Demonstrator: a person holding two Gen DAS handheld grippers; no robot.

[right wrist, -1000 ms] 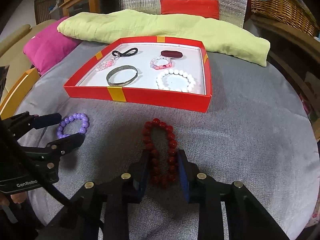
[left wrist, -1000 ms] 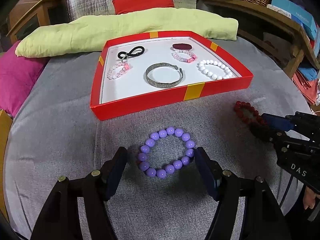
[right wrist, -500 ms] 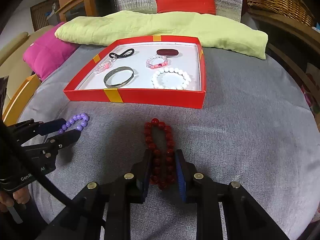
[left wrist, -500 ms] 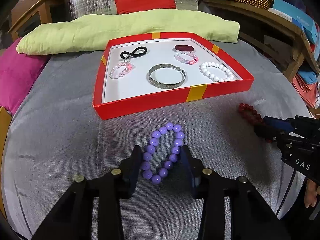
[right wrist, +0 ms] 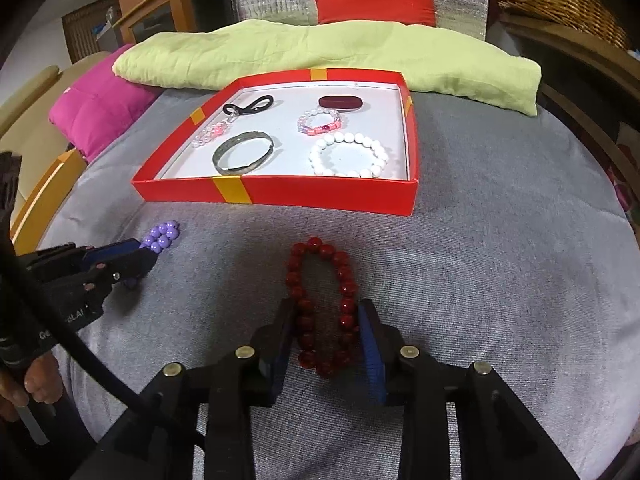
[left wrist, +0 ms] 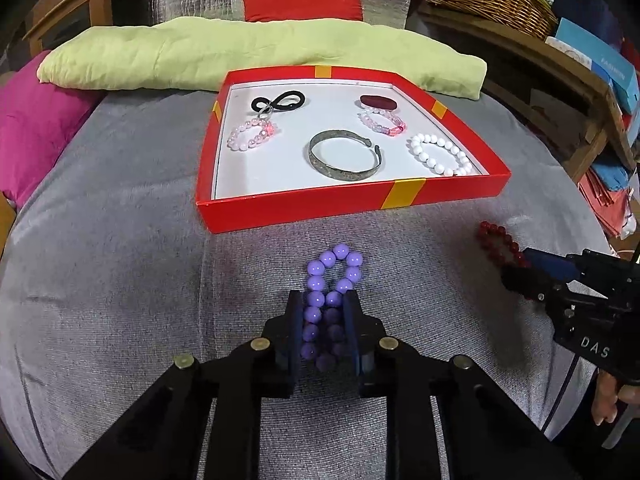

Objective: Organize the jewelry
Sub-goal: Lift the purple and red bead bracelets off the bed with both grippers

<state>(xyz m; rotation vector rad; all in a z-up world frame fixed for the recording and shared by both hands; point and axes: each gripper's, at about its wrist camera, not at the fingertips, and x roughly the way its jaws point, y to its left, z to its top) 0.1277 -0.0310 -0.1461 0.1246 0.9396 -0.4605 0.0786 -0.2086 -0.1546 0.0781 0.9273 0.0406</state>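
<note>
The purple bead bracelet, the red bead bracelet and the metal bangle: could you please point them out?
purple bead bracelet (left wrist: 340,251), left wrist view, top bead.
red bead bracelet (right wrist: 313,245), right wrist view, top bead.
metal bangle (left wrist: 344,174), left wrist view, near band.

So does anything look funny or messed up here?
Yes. The purple bracelet is squashed into a figure eight as the closing left gripper pinches it. The red bracelet is stretched long between the opening right gripper. Both lie outside the red tray.
</note>
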